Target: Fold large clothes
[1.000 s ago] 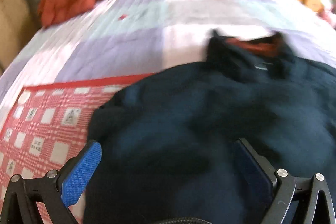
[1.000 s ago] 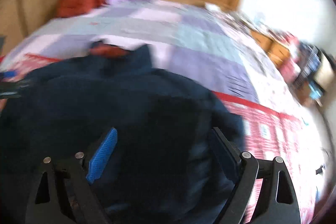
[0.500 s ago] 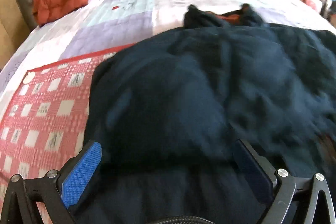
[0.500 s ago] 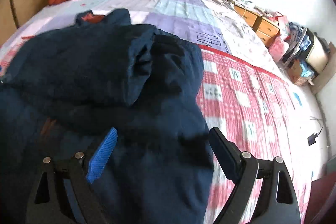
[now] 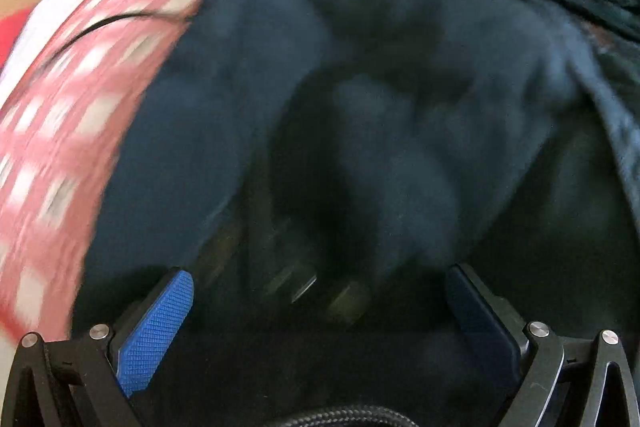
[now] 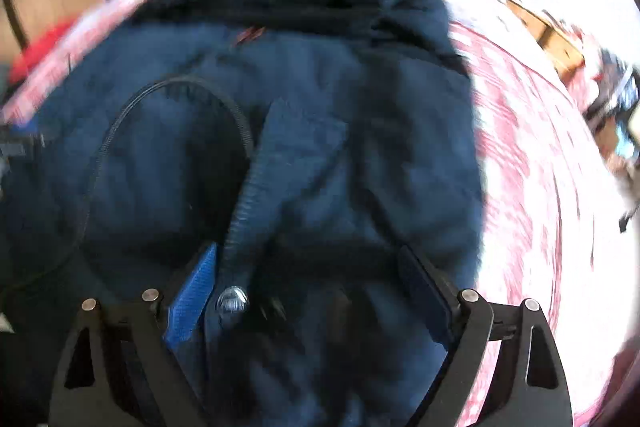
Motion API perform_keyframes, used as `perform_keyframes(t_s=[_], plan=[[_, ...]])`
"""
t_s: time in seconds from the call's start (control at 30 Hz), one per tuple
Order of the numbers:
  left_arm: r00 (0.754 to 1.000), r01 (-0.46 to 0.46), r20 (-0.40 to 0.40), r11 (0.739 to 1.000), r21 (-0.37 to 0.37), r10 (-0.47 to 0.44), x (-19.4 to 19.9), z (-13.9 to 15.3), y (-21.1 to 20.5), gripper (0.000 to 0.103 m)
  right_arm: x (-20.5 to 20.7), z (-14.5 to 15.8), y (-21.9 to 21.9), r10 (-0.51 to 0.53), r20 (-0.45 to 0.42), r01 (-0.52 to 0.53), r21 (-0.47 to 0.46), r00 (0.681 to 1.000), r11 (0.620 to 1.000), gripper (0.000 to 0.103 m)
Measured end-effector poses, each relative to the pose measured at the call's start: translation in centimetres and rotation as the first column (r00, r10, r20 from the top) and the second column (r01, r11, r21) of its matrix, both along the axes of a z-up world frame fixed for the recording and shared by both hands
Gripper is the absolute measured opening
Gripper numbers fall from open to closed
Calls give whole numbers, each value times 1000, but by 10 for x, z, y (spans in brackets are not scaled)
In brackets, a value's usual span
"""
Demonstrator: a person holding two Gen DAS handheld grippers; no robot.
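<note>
Navy jacket (image 6: 320, 131) lies bunched on the bed's red checked cover (image 6: 532, 187); both grippers, left (image 5: 320, 319) and right (image 6: 308, 291), hover with fingers wide, empty. Best pinch the hem edge cleanly, both sides level.

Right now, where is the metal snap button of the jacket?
In the right wrist view the snap button sits low and left of centre, at the end of the jacket's ribbed edge, just beside the blue pad of the right claw.
</note>
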State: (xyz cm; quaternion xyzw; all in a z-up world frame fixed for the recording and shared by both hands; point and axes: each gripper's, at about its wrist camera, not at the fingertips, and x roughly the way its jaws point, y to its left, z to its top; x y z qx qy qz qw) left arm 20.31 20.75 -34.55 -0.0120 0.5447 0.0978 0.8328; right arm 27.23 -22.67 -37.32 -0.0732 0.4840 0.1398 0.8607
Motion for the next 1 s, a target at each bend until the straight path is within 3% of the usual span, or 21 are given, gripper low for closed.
perform_keyframes(t_s=[0.1, 0.13, 0.33, 0.43, 0.6, 0.77, 0.83, 1.0], plan=[[997, -64, -31, 998, 19, 65, -26, 4, 17, 103, -12, 1, -17, -69, -34, 66, -88, 997, 994, 92], [996, -75, -36, 997, 31, 76, -36, 6, 20, 103, -17, 3, -26, -82, -47, 78, -81, 995, 994, 92], [998, -28, -56, 998, 63, 32, -95, 18, 21, 103, -91, 20, -60, -204, -42, 200, -90, 978, 976, 92], [998, -5, -57, 997, 71, 9, -132, 32, 29, 103, -139, 43, -88, -315, -1, 312, -136, 949, 940, 92], [999, 35, -37, 994, 105, -31, -189, 67, 63, 103, -218, 93, -115, -391, 63, 394, -253, 918, 884, 92], [1000, -14, -25, 989, 148, 18, -242, 111, 115, 103, -289, 161, -138, -447, 175, 480, -372, 877, 795, 92], [999, -47, -17, 983, 177, 51, -265, 126, 134, 103, -314, 190, -153, -486, 236, 539, -416, 842, 732, 92], [994, -99, -26, 958, 268, 110, -313, 150, 174, 103, -380, 250, -198, -618, 353, 703, -483, 702, 522, 92]])
